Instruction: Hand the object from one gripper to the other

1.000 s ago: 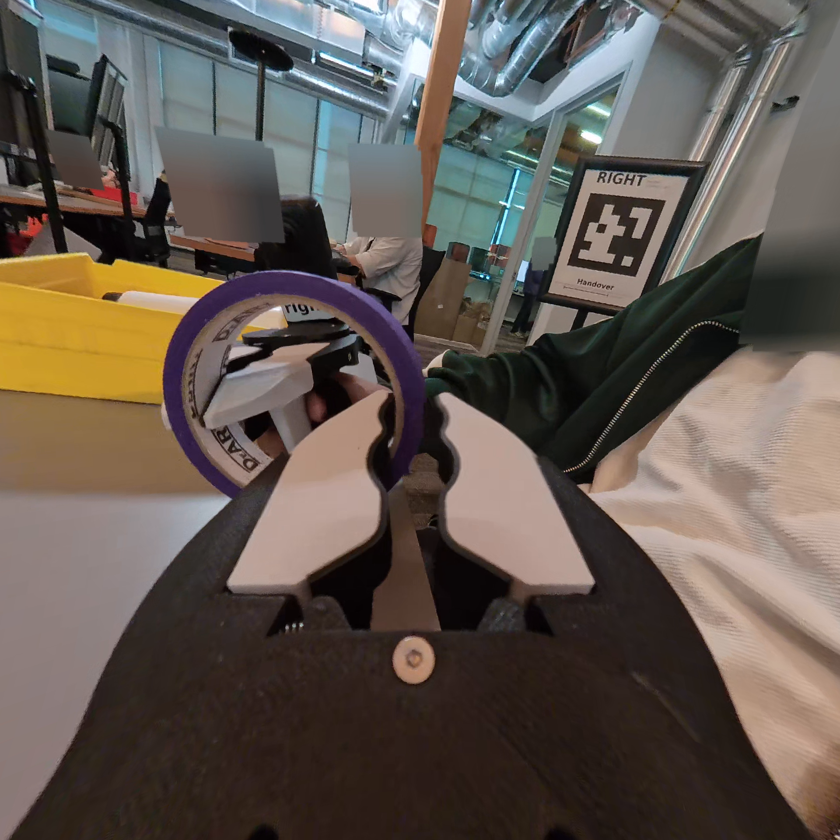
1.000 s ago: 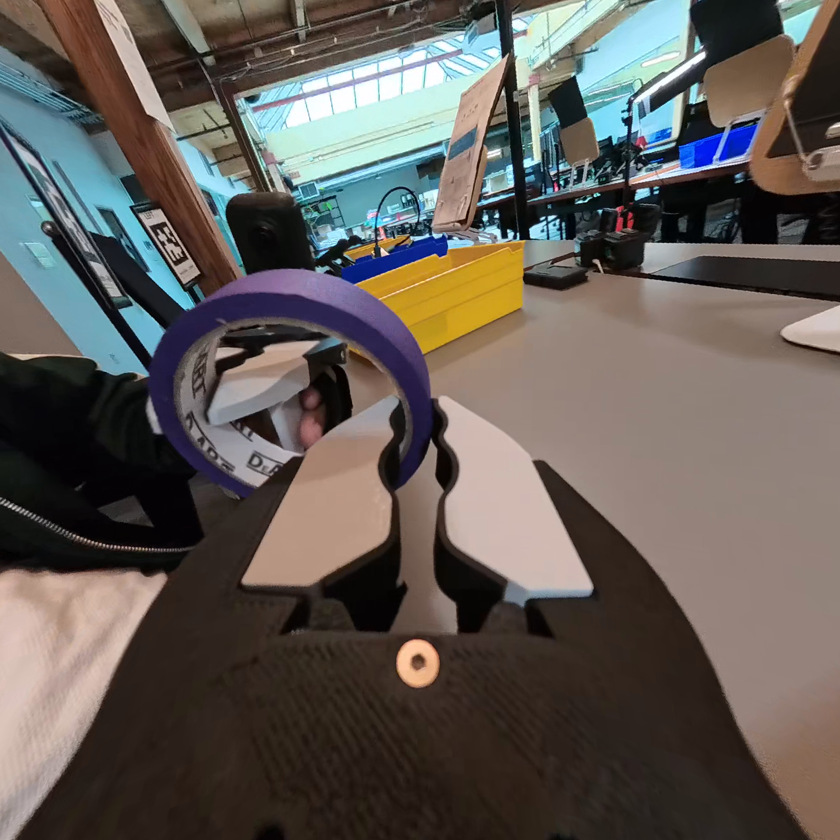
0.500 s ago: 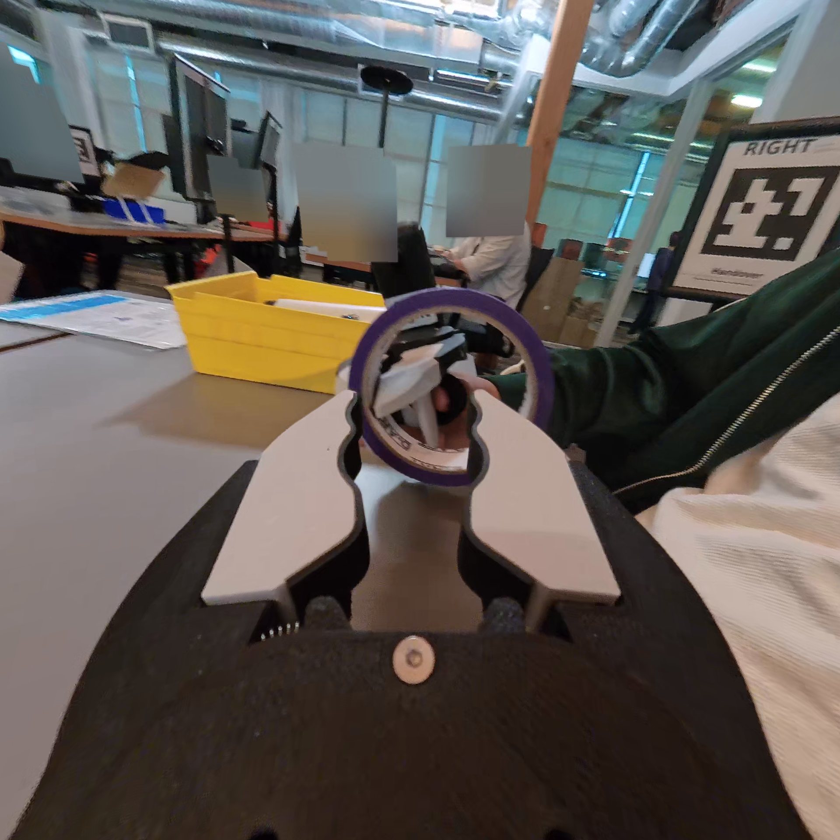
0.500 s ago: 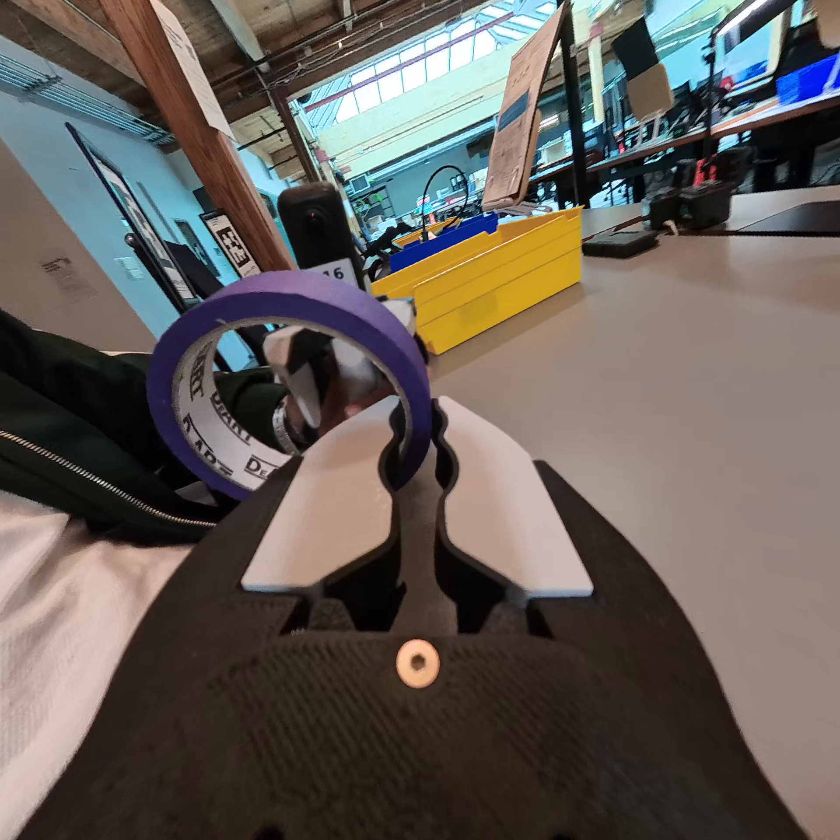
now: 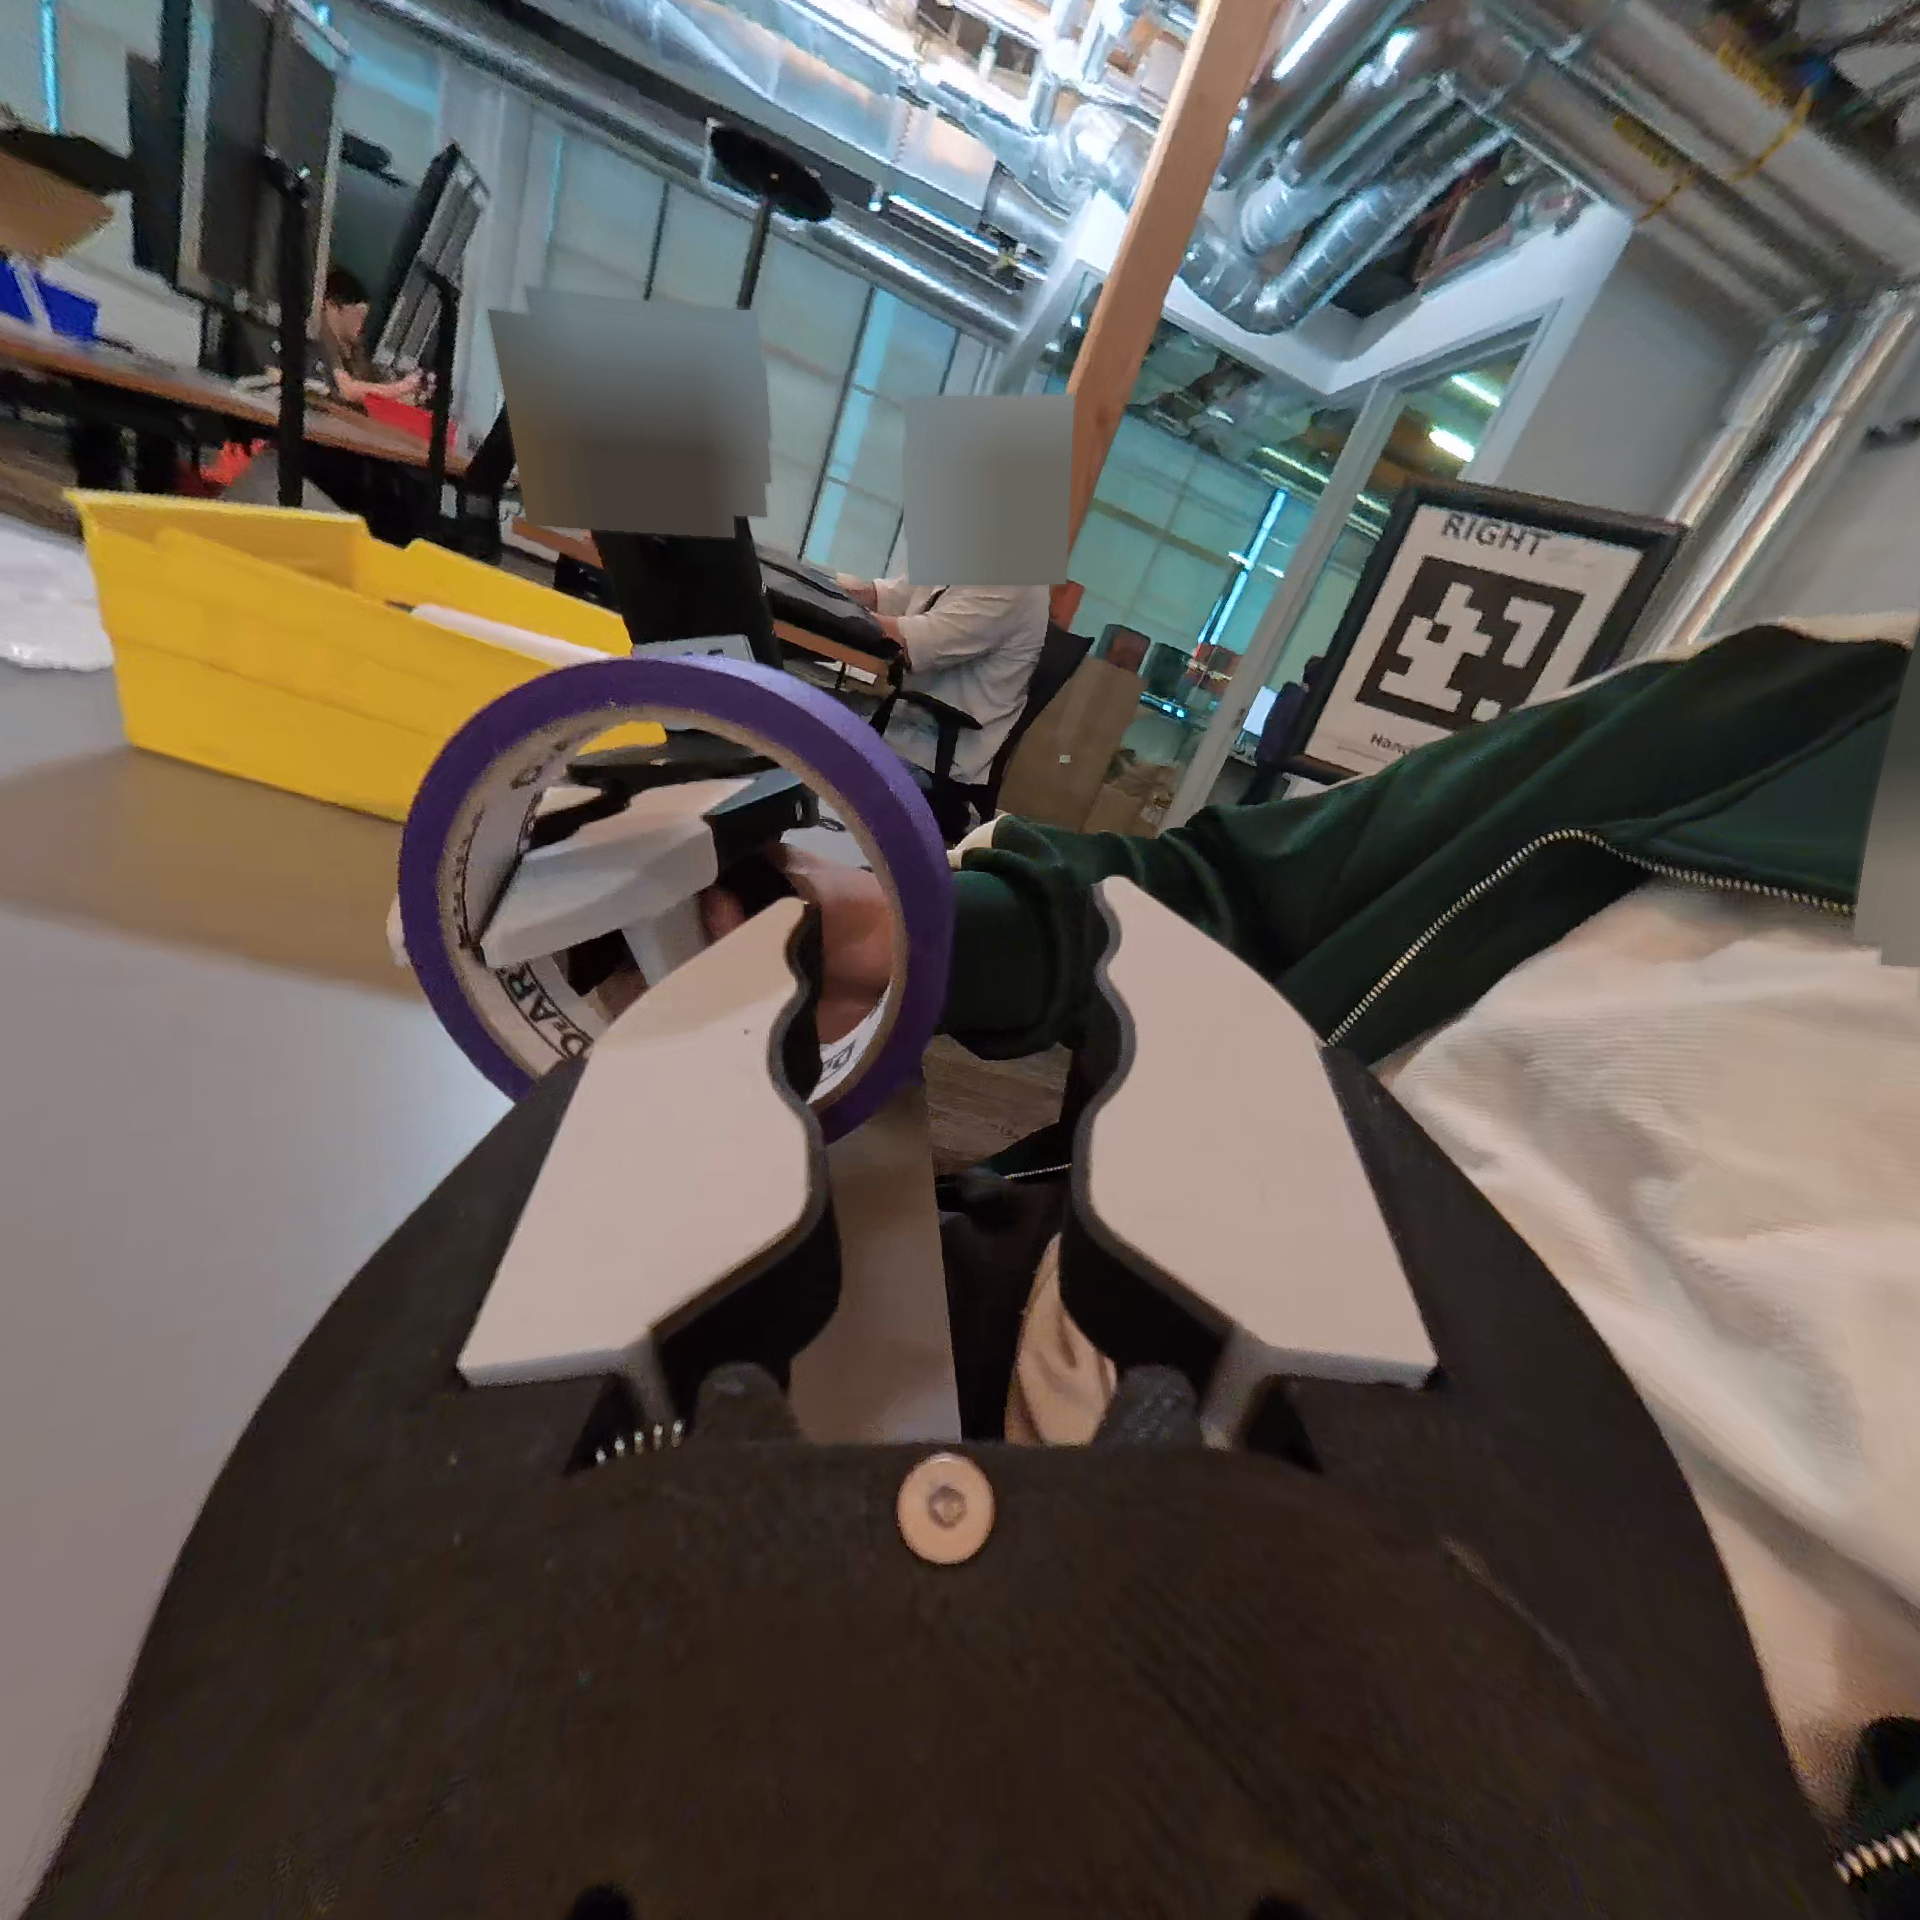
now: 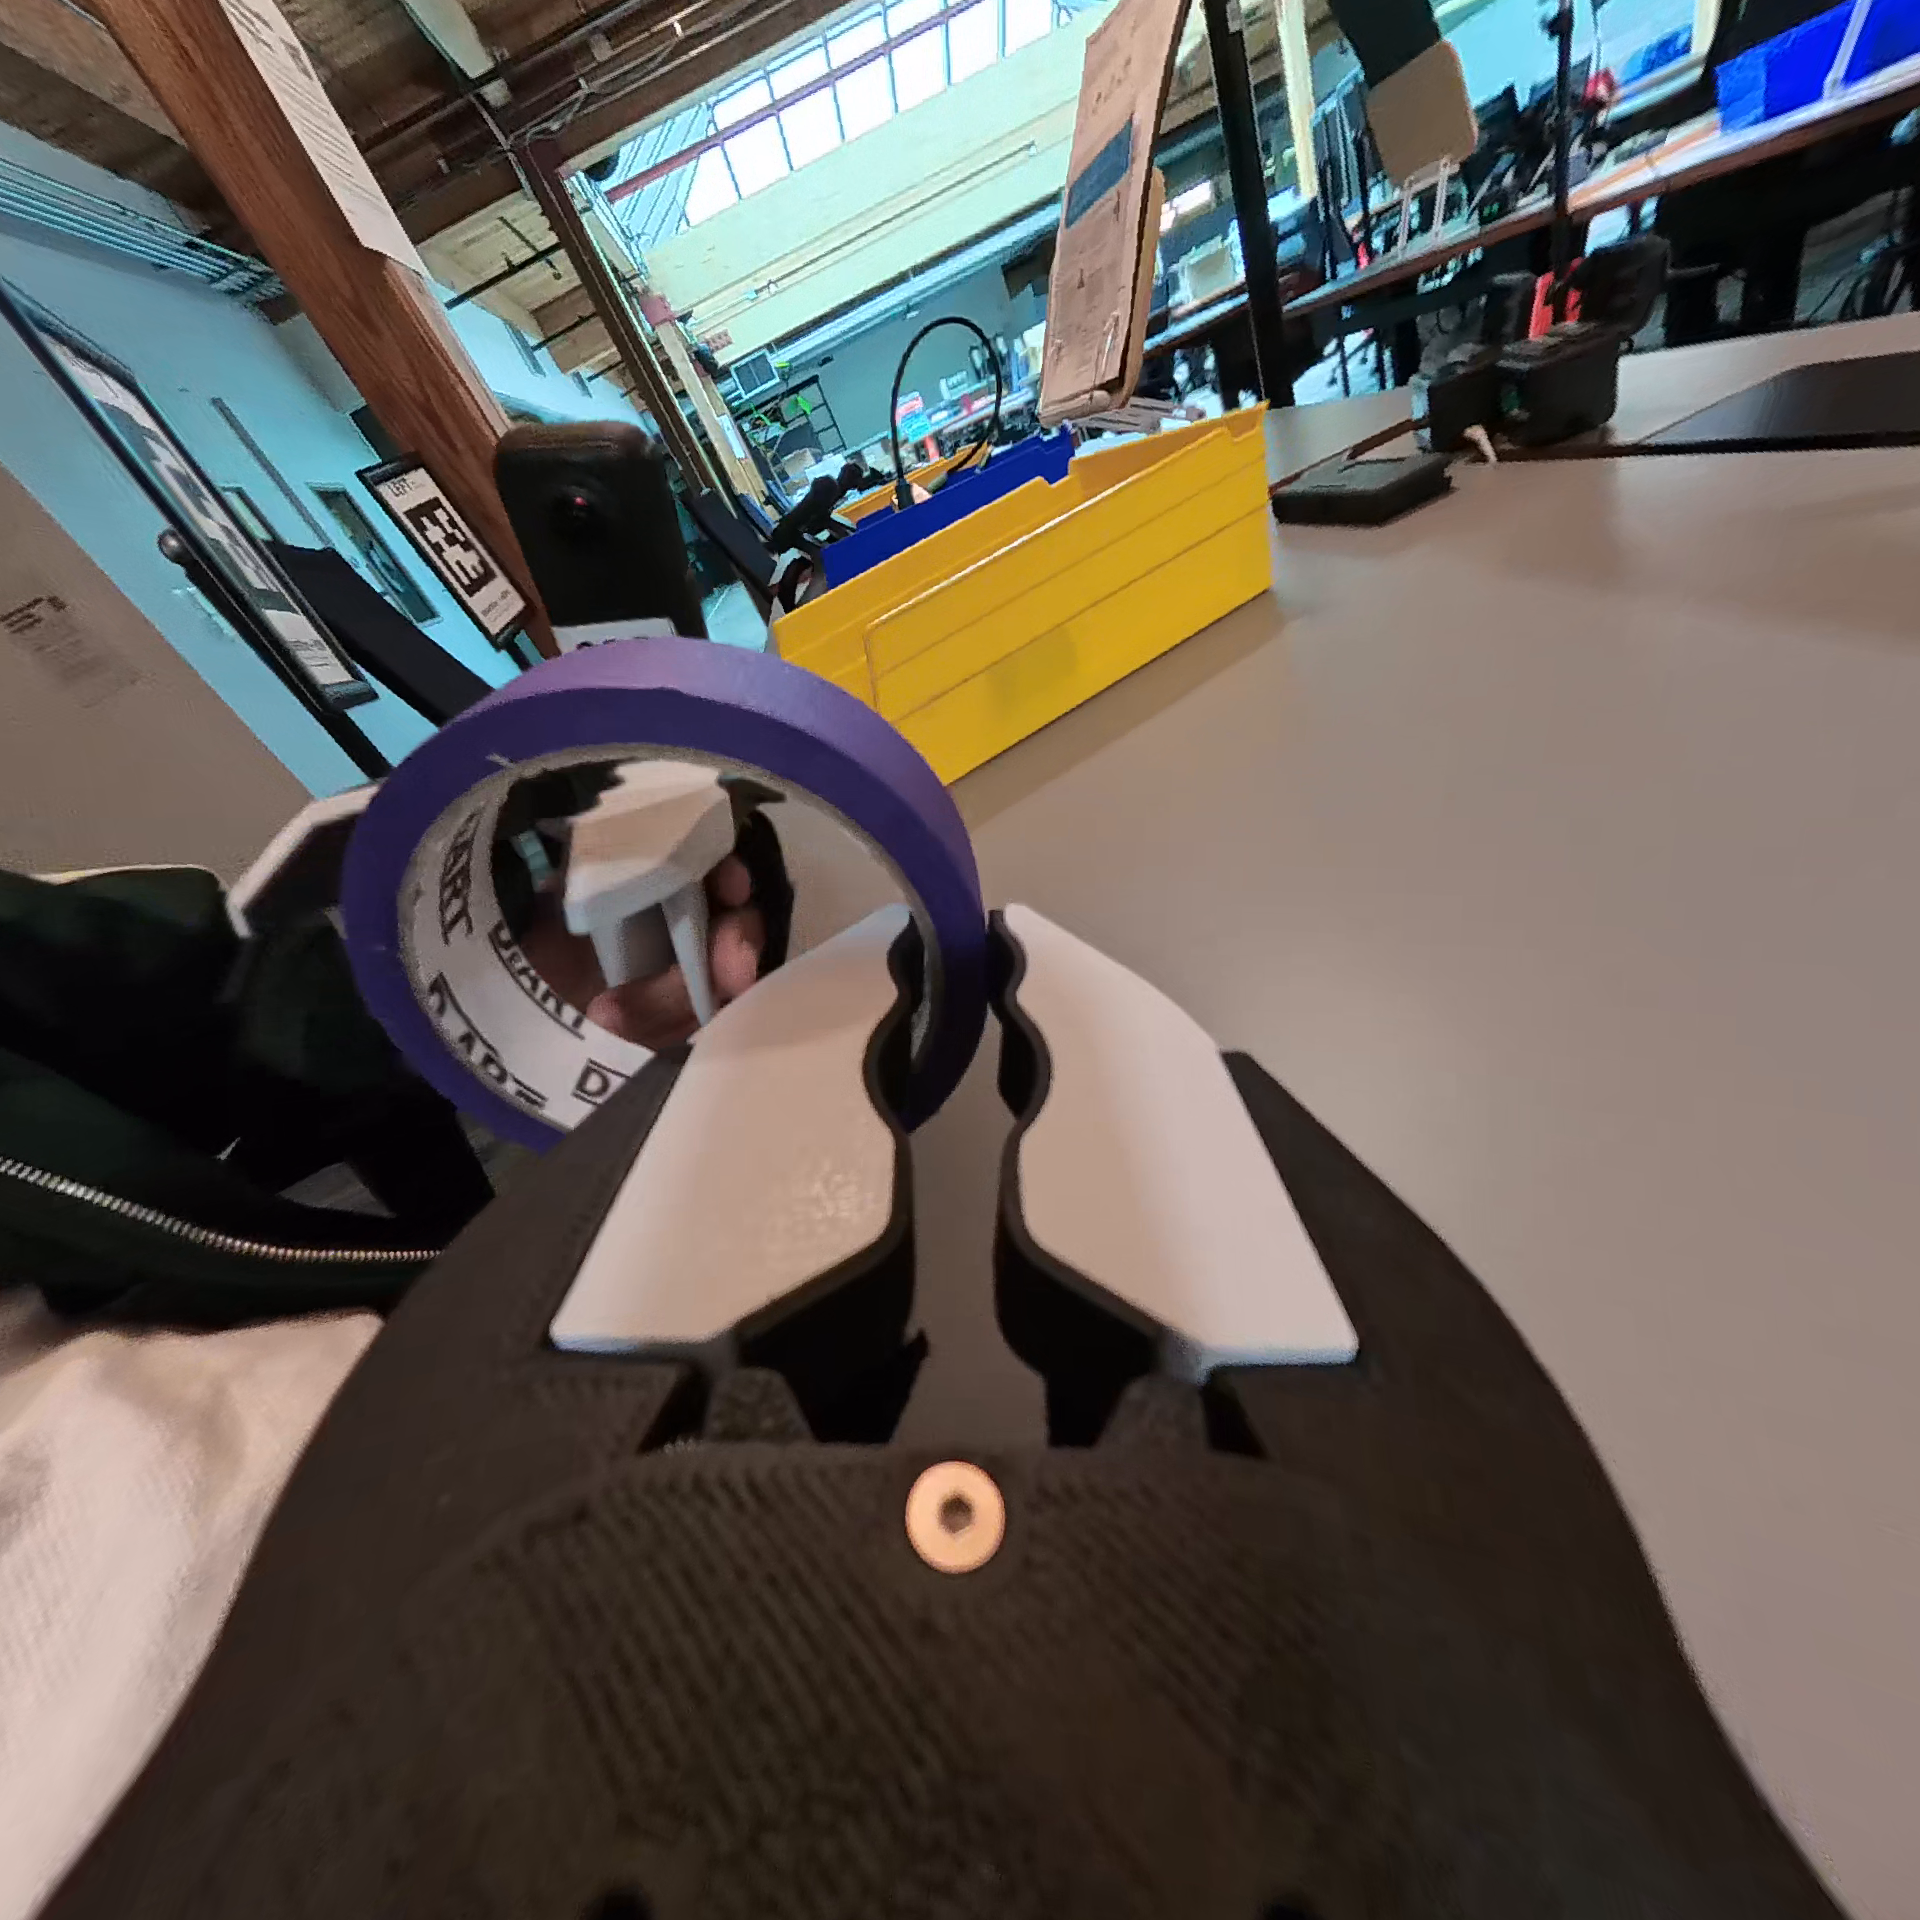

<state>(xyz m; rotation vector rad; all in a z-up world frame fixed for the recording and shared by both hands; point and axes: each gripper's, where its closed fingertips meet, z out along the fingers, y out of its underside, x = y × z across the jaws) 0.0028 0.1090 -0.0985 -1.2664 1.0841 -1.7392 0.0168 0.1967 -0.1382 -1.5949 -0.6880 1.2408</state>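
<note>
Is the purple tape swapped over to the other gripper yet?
Not quite, it looks about halfway. Done: the purple tape is up off the table, pinched in the right hand-held gripper. In hand: the left hand-held gripper sits open, one finger inside the ring and one outside, not squeezing. Left, probably: the left one closes, then the right one lets go.
</note>
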